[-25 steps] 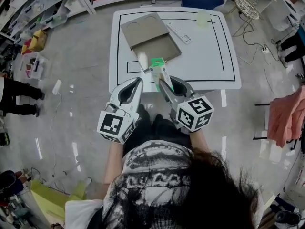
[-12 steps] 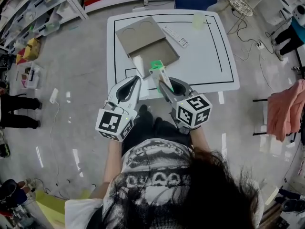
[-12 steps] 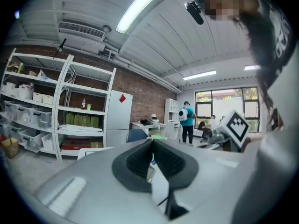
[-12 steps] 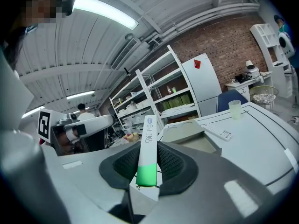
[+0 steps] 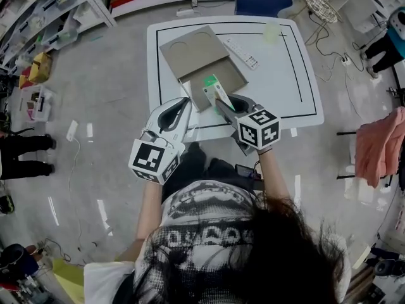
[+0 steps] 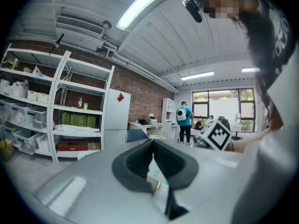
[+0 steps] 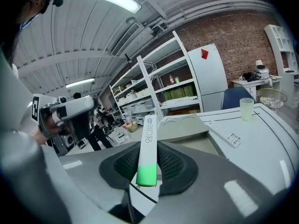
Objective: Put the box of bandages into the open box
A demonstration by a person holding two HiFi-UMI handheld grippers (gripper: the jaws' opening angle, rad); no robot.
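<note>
Steadiness first: with right gripper (image 5: 219, 104) clamped on bandage box (image 5: 214, 88), carry over open box (image 5: 226, 68), lower flat; hold left gripper (image 5: 184, 104), seemingly shut, clear.

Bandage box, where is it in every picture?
Head view: the box of bandages is in the middle, in the right gripper's jaws, at the open box's near edge.
Right gripper view: box of bandages in the centre, upright between the jaws.
Left gripper view: cannot tell, only a greenish sliver past the jaws.
Shared landmark: open box, just beyond it.
</note>
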